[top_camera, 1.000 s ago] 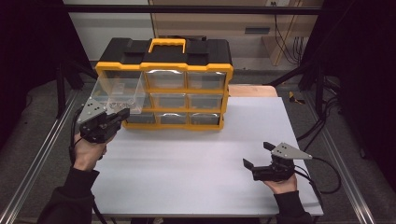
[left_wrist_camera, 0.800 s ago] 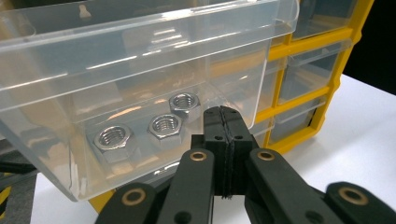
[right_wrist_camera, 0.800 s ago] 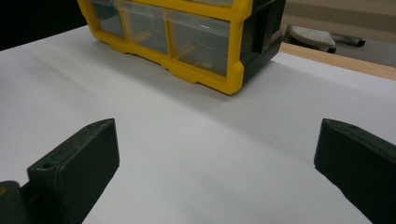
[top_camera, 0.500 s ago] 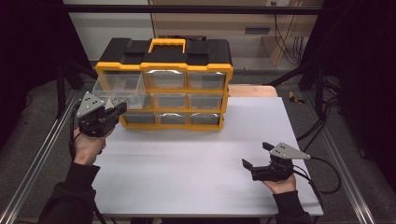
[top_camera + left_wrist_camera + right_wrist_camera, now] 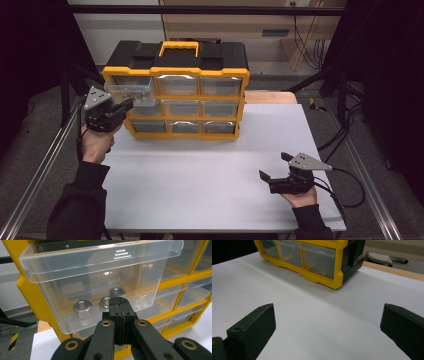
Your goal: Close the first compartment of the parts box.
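My closed left hand-held gripper (image 5: 119, 305) presses the half-open clear plastic drawer (image 5: 100, 282), upper left; my right hand-held gripper (image 5: 276, 166) idles open.

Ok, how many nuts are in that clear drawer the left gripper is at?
3 clear: one at left, one just left of the left gripper, one behind it. The shut jaws may hide more in the drawer.

So we've got the organizer (image 5: 176, 90) sitting at the back of the worktop (image 5: 200, 170), a bit left of centre. Its top-left drawer (image 5: 100, 277) sticks out toward us, with three nuts (image 5: 82, 308) lying in it. Our left gripper (image 5: 106, 112) is right at that drawer's front; our right gripper (image 5: 276, 166) rests well apart, near the front right corner.
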Demonstrator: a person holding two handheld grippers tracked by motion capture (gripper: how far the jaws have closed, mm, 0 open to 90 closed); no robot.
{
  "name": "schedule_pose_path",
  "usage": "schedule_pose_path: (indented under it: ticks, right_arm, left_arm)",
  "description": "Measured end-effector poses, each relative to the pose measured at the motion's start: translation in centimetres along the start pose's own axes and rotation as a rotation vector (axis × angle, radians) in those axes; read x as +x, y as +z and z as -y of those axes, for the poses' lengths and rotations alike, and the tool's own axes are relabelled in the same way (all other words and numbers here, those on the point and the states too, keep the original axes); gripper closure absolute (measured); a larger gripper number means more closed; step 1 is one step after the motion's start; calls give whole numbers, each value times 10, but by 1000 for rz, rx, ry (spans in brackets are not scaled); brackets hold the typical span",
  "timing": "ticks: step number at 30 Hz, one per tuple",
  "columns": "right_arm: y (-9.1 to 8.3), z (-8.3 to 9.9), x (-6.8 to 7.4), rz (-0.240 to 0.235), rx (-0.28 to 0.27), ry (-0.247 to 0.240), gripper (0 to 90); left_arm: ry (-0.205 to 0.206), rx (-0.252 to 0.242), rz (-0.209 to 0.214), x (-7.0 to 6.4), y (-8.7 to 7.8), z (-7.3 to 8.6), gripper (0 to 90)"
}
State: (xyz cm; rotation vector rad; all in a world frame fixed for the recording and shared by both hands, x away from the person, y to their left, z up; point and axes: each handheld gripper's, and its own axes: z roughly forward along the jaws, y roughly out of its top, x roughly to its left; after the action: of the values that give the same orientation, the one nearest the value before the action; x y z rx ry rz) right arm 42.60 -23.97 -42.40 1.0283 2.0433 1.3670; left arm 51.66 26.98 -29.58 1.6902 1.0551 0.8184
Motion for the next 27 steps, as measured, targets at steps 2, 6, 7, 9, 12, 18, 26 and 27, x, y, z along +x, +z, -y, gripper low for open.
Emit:
schedule_pose_path:
  ticks: [2, 6, 7, 9, 12, 18, 26, 27]
  right_arm:
    - [0, 0, 0, 0, -1, 1, 5]
    - [0, 0, 0, -2, -3, 5, 5]
    - [0, 0, 0, -2, -3, 4, 5]
    - [0, 0, 0, 1, -2, 0, 5]
    - [-1, 0, 0, 3, -3, 4, 5]
    - [0, 0, -1, 3, -4, -1, 5]
    - [-1, 0, 0, 1, -5, 2, 5]
    - [-1, 0, 0, 2, -5, 2, 5]
  left_arm:
    - [-2, -2, -3, 1, 3, -2, 893]
    - [-2, 1, -13, 3, 8, -4, 893]
    - [0, 1, -16, 4, 9, -5, 893]
    - [2, 4, -26, 5, 12, -6, 893]
    - [5, 6, -34, 6, 15, -8, 894]
    - [4, 9, -51, 6, 21, -11, 893]
    - [5, 7, -66, 6, 27, -13, 893]
    - [4, 7, -66, 6, 28, -13, 893]
